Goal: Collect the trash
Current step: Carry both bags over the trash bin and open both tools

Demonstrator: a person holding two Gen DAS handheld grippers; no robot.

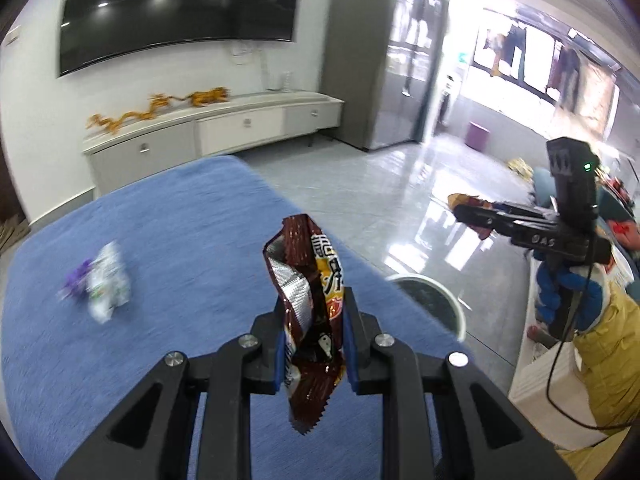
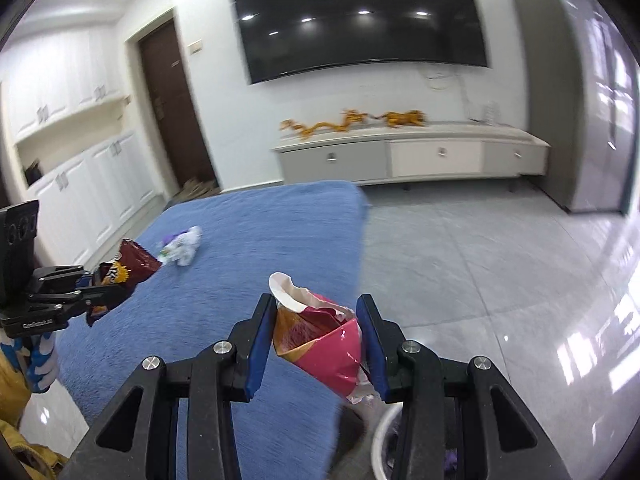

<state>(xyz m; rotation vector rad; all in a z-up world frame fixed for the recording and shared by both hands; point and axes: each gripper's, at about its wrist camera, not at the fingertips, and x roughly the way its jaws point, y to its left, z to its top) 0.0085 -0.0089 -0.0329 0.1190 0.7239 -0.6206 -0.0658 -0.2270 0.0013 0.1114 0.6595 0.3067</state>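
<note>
My left gripper (image 1: pixel 314 312) is shut on a brown snack bag (image 1: pixel 308 300) and holds it upright above the blue table (image 1: pixel 180 220). It also shows in the right wrist view (image 2: pixel 120 280), at the left. My right gripper (image 2: pixel 316 328) is shut on a crushed red and white paper cup (image 2: pixel 320 340), held past the table's right edge, above a white bin (image 2: pixel 386 440). The right gripper also shows in the left wrist view (image 1: pixel 464 210), over the floor. A crumpled white and purple wrapper (image 1: pixel 104 280) lies on the table, also in the right wrist view (image 2: pixel 182 246).
The white bin (image 1: pixel 436 300) stands on the grey tiled floor by the table's right edge. A TV cabinet (image 2: pixel 412 156) and a wall TV (image 2: pixel 356 20) are beyond the table. A tall grey cabinet (image 1: pixel 368 60) stands at the right.
</note>
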